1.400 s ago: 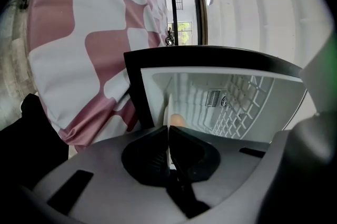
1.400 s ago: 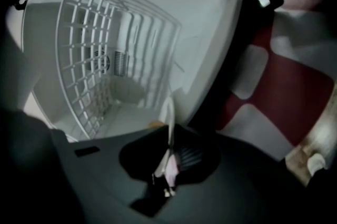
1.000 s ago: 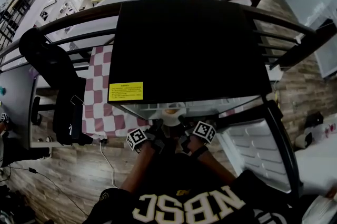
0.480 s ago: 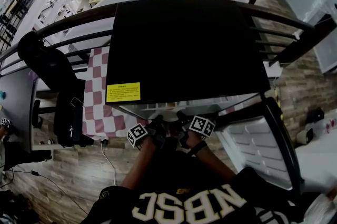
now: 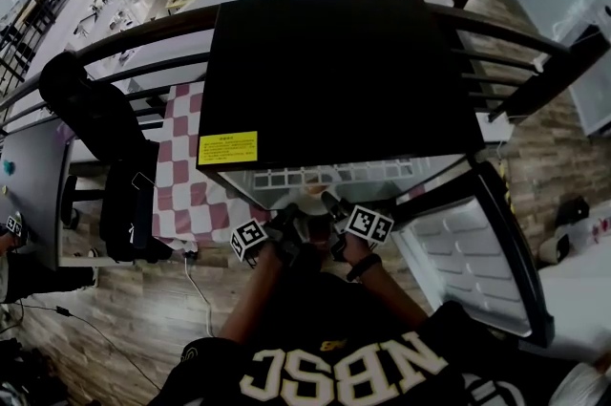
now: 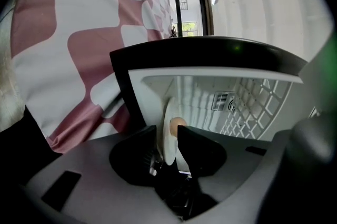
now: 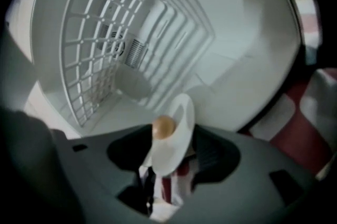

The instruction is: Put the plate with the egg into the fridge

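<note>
**Plate at fridge mouth, both jaws let go**

Head view: the black fridge has a yellow label on its top, and its door hangs open at the right. A pink-and-white checked cloth covers the tabletop to the left. The 2 grippers meet at the open front, just under the wire shelf, 1 on each side of the plate.

Left gripper: the jaws have just been opening. The white plate stands edge-on between them, close to both pads but not clamped. The egg sits on the plate, seen against the white interior.

Right gripper: these jaws have also just been opening. They stand well apart, with a gap showing on each side of the plate rim. The plate is between them and not pressed.

Plate position: at the front of the fridge compartment, below the wire shelf. The vent on the back wall lies well beyond it. I cannot tell whether the plate's underside rests on the compartment floor, because the jaws hide it.
</note>
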The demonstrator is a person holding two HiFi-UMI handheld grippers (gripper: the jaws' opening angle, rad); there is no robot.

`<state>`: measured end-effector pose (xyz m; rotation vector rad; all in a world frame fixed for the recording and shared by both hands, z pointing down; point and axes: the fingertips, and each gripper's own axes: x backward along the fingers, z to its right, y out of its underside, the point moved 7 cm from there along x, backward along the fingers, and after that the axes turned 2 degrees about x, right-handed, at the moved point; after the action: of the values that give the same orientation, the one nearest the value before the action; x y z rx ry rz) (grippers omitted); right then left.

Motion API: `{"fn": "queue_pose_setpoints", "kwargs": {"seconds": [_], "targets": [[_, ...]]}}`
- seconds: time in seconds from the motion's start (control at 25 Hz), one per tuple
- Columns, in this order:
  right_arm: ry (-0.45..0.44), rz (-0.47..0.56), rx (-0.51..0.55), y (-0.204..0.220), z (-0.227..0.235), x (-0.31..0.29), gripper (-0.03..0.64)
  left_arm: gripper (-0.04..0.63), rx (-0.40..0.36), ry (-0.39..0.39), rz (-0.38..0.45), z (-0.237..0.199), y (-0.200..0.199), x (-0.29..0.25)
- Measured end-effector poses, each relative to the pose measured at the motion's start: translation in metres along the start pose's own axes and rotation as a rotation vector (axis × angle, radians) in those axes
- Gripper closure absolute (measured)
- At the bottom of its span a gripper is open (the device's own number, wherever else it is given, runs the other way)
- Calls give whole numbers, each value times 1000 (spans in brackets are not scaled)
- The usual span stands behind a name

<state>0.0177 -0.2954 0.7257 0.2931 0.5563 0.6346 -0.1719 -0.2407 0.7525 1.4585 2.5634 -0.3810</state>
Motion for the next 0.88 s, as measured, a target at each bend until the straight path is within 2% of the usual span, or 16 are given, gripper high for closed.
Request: {"fn": "queue_pose_setpoints", "kwargs": {"seconds": [0.24,0.4,0.56,0.68,0.88], "targets": [[85,-78,343,-6,-2,0,327,466,-11,9,6,-3,2,8],[167,-75,469,-9,-4,-3,305,466,-8,5,9,-7,8,14],[290,-66,748,-21,-5,4,291,466,-48,-5,-2,-6,12,19],[290,-36,769,-24,-5,15,291,466,-162,-36,-25,4,16,24],[247,-40,761,-2,-5,39,293,466,-467,-125,-84,17,28,26]]}}
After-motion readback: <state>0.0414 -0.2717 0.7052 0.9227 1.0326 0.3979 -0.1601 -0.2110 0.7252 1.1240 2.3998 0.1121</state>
